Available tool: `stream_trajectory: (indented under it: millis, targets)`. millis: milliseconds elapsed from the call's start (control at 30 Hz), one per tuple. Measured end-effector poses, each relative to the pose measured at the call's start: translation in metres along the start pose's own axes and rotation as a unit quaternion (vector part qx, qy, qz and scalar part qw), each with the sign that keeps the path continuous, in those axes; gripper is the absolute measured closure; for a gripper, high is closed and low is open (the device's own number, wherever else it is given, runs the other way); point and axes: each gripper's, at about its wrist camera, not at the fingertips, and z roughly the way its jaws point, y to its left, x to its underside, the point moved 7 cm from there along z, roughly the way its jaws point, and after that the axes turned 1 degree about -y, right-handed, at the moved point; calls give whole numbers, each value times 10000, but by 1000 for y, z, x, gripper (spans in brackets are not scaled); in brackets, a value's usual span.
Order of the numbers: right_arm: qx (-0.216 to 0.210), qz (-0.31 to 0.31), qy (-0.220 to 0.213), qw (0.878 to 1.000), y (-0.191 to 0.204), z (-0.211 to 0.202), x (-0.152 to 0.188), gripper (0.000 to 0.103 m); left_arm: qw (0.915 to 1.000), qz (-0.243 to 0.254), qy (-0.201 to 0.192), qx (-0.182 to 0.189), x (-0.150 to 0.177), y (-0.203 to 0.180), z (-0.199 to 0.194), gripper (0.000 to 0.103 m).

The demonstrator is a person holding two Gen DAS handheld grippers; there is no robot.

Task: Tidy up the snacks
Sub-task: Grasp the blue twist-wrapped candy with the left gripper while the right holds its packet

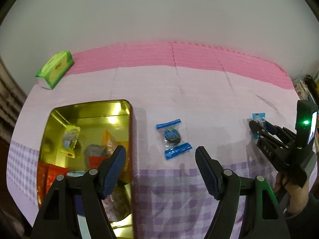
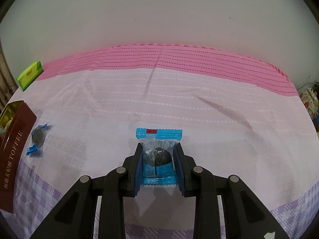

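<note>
The blue-ended snack packet (image 2: 158,156) sits clamped between the closed pads of the right claw (image 2: 158,166), a dark round sweet inside; its lower part is hidden by the fingers. The left claw (image 1: 160,166) hangs wide open, holding nothing, a second blue-wrapped sweet (image 1: 172,136) just ahead. Left of it stands the gold tin (image 1: 89,109), its contents partly blocked.

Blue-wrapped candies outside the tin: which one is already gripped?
The flat-sealed candy, clamped between the right gripper fingers. The twist-wrapped candy lies free on the cloth beside the tin, ahead of the open left gripper.
</note>
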Motion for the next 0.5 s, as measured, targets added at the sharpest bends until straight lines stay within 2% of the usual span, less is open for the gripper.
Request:
stream_trajectory:
  millis: [300, 500]
  targets:
    - [-122, 106, -18, 9999, -4, -1, 3, 76, 9995, -35, 302, -16, -20, -19, 21, 34]
    - [-171, 142, -23, 9998, -5, -1, 2, 76, 9966, -338, 737, 120, -33, -17, 39, 46]
